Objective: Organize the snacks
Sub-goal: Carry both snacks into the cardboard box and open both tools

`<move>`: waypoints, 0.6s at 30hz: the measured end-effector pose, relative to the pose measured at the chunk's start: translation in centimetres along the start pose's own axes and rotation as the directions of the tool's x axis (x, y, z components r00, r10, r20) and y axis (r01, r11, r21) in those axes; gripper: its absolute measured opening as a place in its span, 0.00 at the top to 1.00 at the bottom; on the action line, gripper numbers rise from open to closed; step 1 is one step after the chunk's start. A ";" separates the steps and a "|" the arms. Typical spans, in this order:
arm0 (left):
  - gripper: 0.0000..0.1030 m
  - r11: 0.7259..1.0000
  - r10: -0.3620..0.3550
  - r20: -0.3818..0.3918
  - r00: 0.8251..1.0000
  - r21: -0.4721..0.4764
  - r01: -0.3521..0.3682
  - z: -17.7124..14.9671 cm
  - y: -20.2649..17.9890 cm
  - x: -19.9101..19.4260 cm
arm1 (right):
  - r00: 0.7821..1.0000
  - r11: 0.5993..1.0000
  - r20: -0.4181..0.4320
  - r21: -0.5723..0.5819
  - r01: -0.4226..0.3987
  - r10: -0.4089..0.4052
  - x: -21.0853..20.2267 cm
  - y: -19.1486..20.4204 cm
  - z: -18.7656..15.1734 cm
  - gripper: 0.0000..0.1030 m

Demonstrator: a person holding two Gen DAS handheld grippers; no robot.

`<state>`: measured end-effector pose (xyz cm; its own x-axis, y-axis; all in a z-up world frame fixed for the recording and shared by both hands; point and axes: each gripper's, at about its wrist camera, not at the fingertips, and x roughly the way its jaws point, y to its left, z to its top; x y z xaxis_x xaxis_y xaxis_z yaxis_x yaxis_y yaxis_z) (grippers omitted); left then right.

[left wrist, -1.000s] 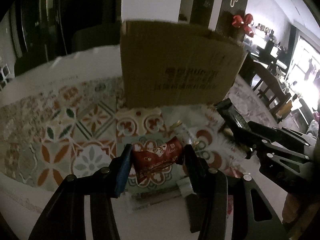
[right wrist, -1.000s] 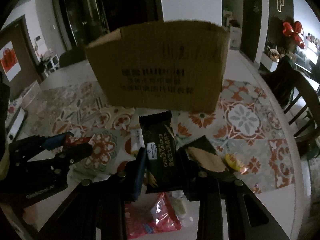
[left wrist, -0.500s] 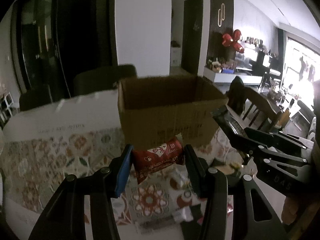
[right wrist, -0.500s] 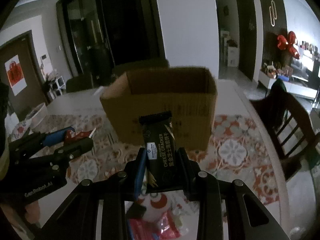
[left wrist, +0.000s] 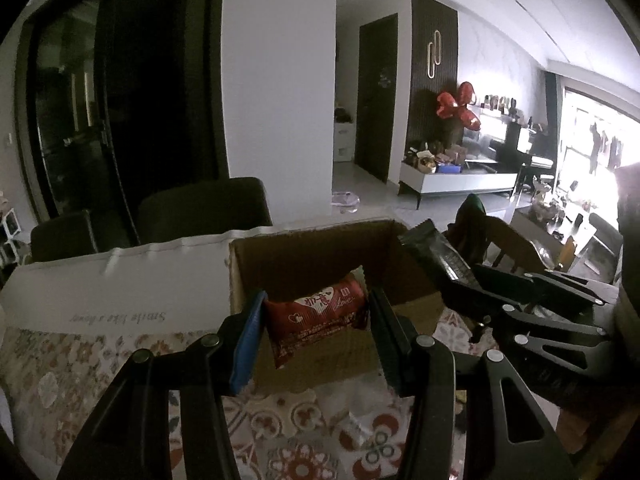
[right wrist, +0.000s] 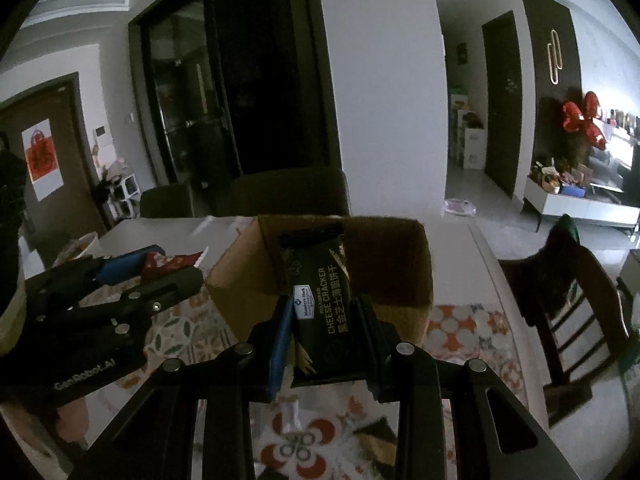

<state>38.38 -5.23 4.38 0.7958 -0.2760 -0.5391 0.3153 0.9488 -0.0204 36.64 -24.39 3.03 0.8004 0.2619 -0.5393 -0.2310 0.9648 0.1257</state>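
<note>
Left wrist view. The left hand-held gripper [left wrist: 316, 320] is seen clamped on a red snack packet [left wrist: 316, 314], which is held crosswise between a blue pad on the left and a dark pad on the right. The packet is carried in the air in front of an open cardboard box [left wrist: 308, 252], level with its near rim; the inside of the box is dark and its contents cannot be told. The box is set on a surface covered by a patterned cloth [left wrist: 68, 376] with a white border. At the right of the frame the right hand-held gripper [left wrist: 452, 280] is shown, with a black packet [left wrist: 434, 250] projecting from it toward the box's right corner. Dark chairs [left wrist: 200, 208] are placed behind the surface.

Right wrist view. The right hand-held gripper [right wrist: 322, 332] is seen closed narrowly on a black cheese cracker packet [right wrist: 320, 292], held upright, its top end reaching over the near rim of the cardboard box [right wrist: 400, 256]. At the left the left hand-held gripper [right wrist: 160, 268] is seen with the red packet [right wrist: 168, 262] between its tips, beside the box's left corner. Loose wrappers [right wrist: 290, 416] are left lying on the cloth [right wrist: 460, 324] below. A wooden chair [right wrist: 568, 304] is placed at the right.
</note>
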 end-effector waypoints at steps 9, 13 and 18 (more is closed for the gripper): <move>0.51 1.000 -0.017 -0.029 0.999 -0.017 0.016 3.3 0.8 4.6 | 1.000 1.000 -0.024 -0.029 -0.005 0.004 3.7 -1.4 3.1 0.68; 0.51 0.999 -0.025 -0.070 0.997 -0.025 0.024 3.7 1.1 7.1 | 0.999 0.999 -0.054 -0.031 -0.010 0.009 5.9 -2.2 3.8 0.68; 0.50 0.999 -0.024 -0.112 0.993 -0.031 0.020 3.9 1.5 9.5 | 0.995 1.000 -0.100 -0.012 -0.014 0.012 8.6 -3.4 4.0 0.68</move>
<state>48.46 -7.04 2.53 0.7251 -0.2794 -0.6295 0.3152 0.9473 -0.0574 46.46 -25.31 1.30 0.7382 0.2702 -0.6182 -0.2484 0.9608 0.1234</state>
